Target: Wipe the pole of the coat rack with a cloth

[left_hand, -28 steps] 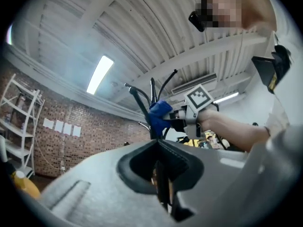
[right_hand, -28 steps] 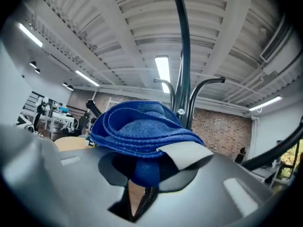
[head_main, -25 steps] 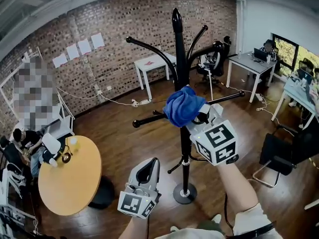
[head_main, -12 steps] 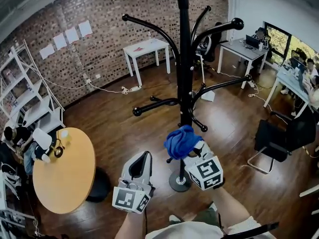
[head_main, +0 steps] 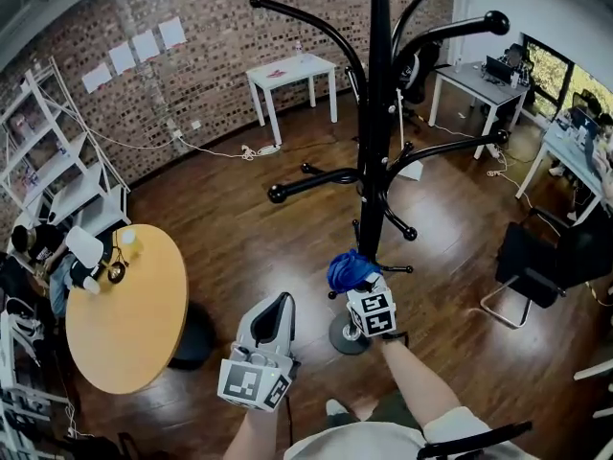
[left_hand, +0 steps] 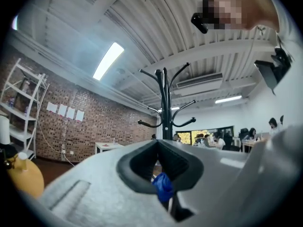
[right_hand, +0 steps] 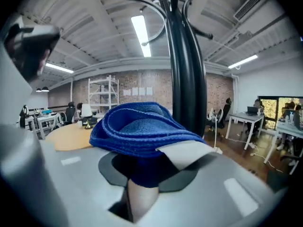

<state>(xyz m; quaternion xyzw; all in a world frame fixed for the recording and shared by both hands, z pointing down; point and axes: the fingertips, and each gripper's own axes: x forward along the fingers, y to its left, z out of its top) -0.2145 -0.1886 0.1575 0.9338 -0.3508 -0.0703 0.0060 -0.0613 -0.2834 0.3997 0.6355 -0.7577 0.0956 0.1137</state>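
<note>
One blue cloth is clamped in the right tongs, pressed low against the one coat-rack pole. The left tongs hang beside it, closed and empty.

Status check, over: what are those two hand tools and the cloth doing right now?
Right tool shut on blue cloth, low beside the pole, above its base. Left tool shut, empty, held apart. Nothing seen in the way.

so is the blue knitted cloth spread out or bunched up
Bunched up: the blue knitted cloth lies in folded layers, clamped in the right gripper.
</note>
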